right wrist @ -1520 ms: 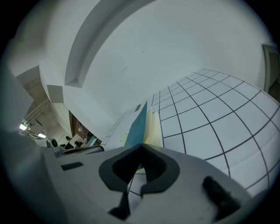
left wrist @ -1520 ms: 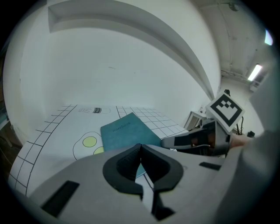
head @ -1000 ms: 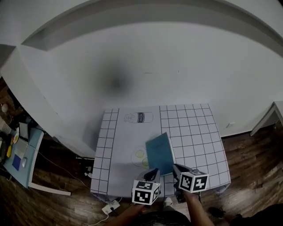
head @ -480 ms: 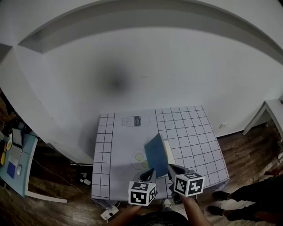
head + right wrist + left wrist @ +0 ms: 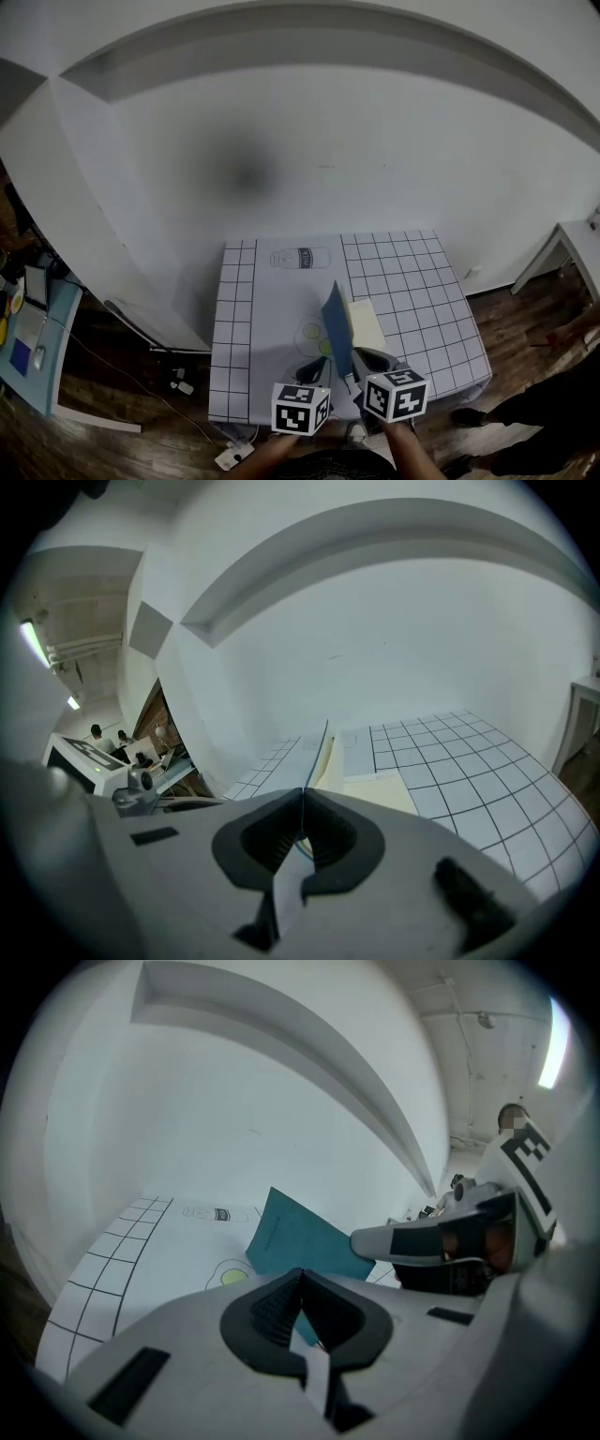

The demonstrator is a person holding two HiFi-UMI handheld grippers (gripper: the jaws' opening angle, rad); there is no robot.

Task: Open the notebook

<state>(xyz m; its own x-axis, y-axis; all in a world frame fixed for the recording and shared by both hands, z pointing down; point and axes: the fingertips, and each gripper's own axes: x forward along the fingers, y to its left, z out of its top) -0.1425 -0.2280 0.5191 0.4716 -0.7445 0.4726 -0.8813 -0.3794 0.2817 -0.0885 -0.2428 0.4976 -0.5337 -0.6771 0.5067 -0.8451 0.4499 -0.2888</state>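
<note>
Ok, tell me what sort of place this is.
Probably an office or lab: a grid-covered table, a bare white wall behind it, and a cluttered desk at the left.

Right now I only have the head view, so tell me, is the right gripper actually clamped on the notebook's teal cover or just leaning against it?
Observer: Clamped. In the right gripper view the right gripper is shut on the cover, whose thin edge runs up from between the jaws.
Operator: And the left gripper?
Observer: The left gripper has its jaws together; the cover's teal face stands beyond them.
Operator: Anything on that face?
Observer: A line of print along one edge, too small to read.
</note>
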